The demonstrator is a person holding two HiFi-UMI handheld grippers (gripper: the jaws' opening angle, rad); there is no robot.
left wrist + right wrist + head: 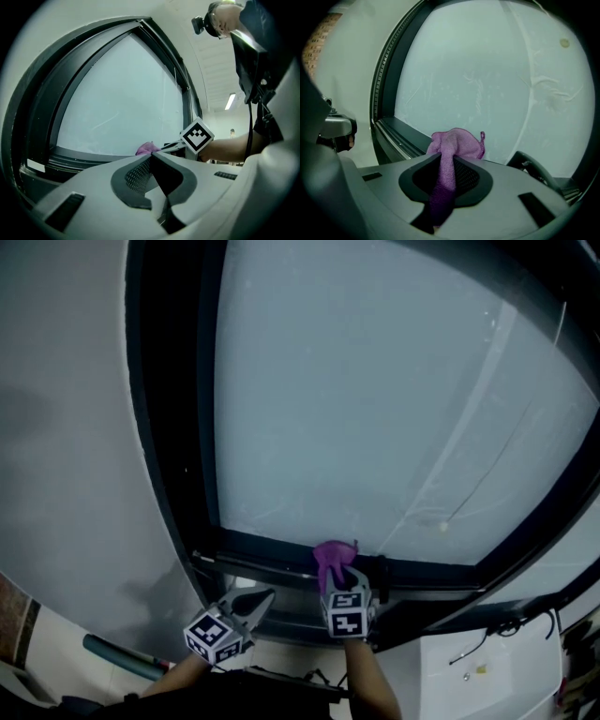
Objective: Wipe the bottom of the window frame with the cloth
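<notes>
Along the bottom of the window frame (262,549), the right gripper (337,579) pinches the purple cloth (333,557) (bunched up). Just left, the left gripper (255,600) is closed, empty.

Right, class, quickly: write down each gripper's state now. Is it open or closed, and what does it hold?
Left gripper: closed, nothing between its jaws.
Right gripper: closed on the purple cloth.

Purple cloth (457,143), black window frame (272,549), black-and-white square-patterned marker cube (348,615), pale grey wall (66,427), whitish glass (375,381)
</notes>
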